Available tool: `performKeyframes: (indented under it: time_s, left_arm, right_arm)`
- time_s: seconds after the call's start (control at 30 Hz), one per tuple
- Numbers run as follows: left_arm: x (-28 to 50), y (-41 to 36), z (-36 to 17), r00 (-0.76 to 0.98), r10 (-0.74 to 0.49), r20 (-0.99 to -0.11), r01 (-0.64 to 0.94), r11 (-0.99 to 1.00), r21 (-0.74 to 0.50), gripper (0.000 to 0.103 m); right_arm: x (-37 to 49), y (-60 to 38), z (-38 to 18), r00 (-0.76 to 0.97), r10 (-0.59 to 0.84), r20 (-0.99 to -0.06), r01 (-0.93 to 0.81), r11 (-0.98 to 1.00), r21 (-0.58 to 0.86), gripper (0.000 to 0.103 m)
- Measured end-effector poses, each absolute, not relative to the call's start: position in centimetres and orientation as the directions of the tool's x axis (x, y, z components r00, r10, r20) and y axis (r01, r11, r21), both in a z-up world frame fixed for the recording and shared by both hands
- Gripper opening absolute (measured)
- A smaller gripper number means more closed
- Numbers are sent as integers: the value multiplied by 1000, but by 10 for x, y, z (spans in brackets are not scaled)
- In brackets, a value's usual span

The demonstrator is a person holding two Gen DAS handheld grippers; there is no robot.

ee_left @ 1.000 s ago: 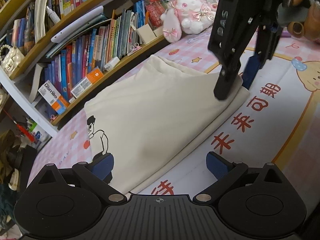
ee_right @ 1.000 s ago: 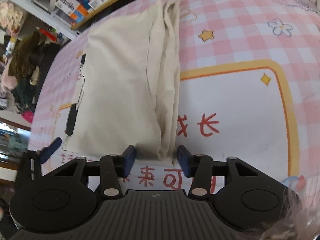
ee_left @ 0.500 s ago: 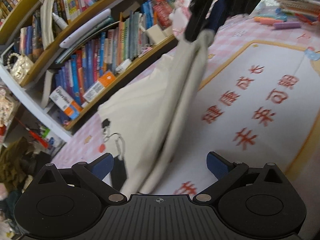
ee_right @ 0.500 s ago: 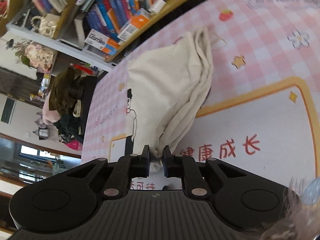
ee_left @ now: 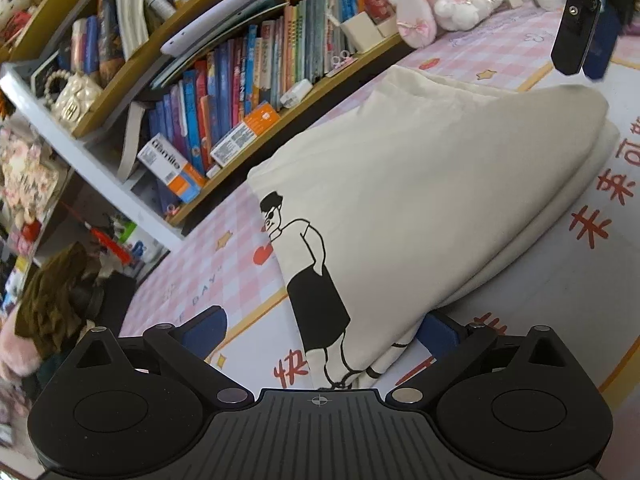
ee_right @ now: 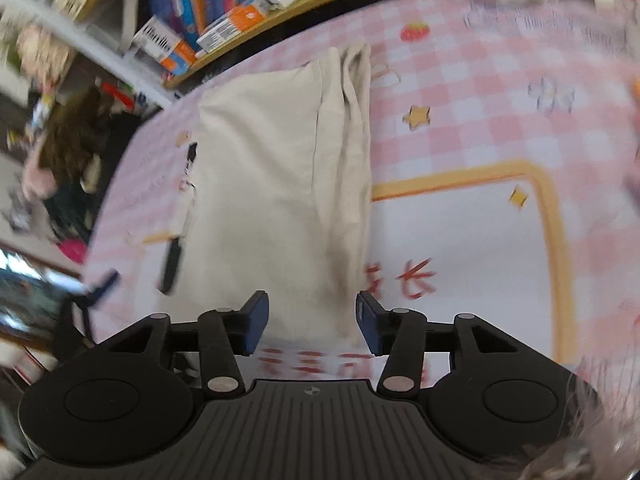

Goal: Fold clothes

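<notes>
Shirt (ee_left: 420, 184), seen from my left wrist, lies folded in a cream stack on the pink mat (ee_left: 560, 320), near the bookshelf (ee_left: 224, 92). Its printed figure faces up at the near end. My left tongs (ee_left: 320, 330) stand wide, one pad at each side of the near corner; neither visibly presses on the cloth, so I rate them released. My right tongs (ee_left: 580, 32) hang above the far corner, clear of the fabric.

From the right wrist, blurred, the shirt (ee_right: 280, 184) runs away from me along the mat (ee_right: 480, 240), layered edges showing on its right side. My right tongs (ee_right: 310, 328) are opening, pads parted, the near edge below them, not pinched.

Judgement: the fold looks laid. To finish well, I should lift both tongs straight off without snagging the edges, then square any offset layers. Both tongs point downward at the stack.
</notes>
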State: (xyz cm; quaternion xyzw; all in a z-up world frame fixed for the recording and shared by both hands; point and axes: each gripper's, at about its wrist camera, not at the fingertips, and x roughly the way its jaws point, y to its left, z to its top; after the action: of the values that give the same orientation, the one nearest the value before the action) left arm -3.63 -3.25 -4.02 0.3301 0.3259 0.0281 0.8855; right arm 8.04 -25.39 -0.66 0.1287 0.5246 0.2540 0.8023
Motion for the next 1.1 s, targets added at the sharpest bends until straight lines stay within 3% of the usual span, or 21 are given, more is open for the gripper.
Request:
performKeyframes:
  time_s: [0.07, 0.23, 0.47, 0.83, 0.9, 0.97, 1.1]
  left_arm:
    - [-35, -33, -40, 789, 257, -558, 182, 769, 612, 101]
    - [-31, -32, -36, 779, 235, -581, 223, 763, 607, 101]
    - [-26, -25, -23, 781, 185, -597, 251, 782, 571, 101]
    - [-14, -2, 1, 774, 51, -631, 267, 877, 399, 101]
    - [-16, -1, 0, 776, 36, -630, 287, 869, 403, 101]
    - [-17, 0, -1, 778, 20, -628, 306, 861, 407, 101]
    - [-21, 1, -5, 773, -26, -634, 374, 826, 422, 100]
  right_arm:
    - [73, -250, -2, 362, 498, -788, -374, 852, 366, 64]
    - [33, -215, 2, 485, 433, -760, -697, 716, -36, 80]
    - [-13, -155, -22, 523, 489, -698, -838, 444, -317, 81]
    - [-15, -104, -54, 598, 433, -675, -795, 428, -429, 77]
    - [-11, -101, -57, 606, 405, -685, -786, 435, -439, 69]
    - [-5, -102, -58, 621, 364, -694, -771, 444, -457, 47]
    - [6, -107, -53, 608, 336, -719, -770, 470, -432, 25]
